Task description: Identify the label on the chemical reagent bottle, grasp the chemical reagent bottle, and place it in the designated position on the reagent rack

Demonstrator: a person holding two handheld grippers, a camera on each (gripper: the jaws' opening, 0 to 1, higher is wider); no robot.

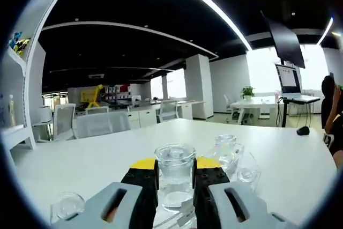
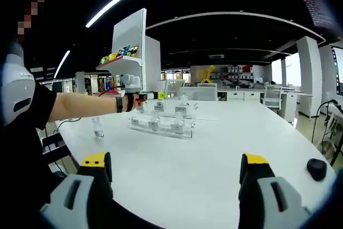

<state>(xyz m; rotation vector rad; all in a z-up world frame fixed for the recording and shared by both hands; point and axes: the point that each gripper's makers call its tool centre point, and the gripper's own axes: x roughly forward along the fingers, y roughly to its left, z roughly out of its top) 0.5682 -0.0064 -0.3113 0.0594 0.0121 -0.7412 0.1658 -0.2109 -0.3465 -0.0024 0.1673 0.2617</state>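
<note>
Gripping a clear glass bottle [image 1: 174,178] in my left gripper [image 1: 175,178] (label unreadable); right gripper [image 2: 174,167] spread wide over white table [image 2: 214,148].

You can read no text in either view. The small clear glass reagent bottles [image 2: 177,125] on the transparent rack [image 2: 161,130] carry white labels, but their print is too small to make out. The lit monitor screen [image 1: 288,78] across the room shows a page whose lines are too blurred for you to read.
</note>
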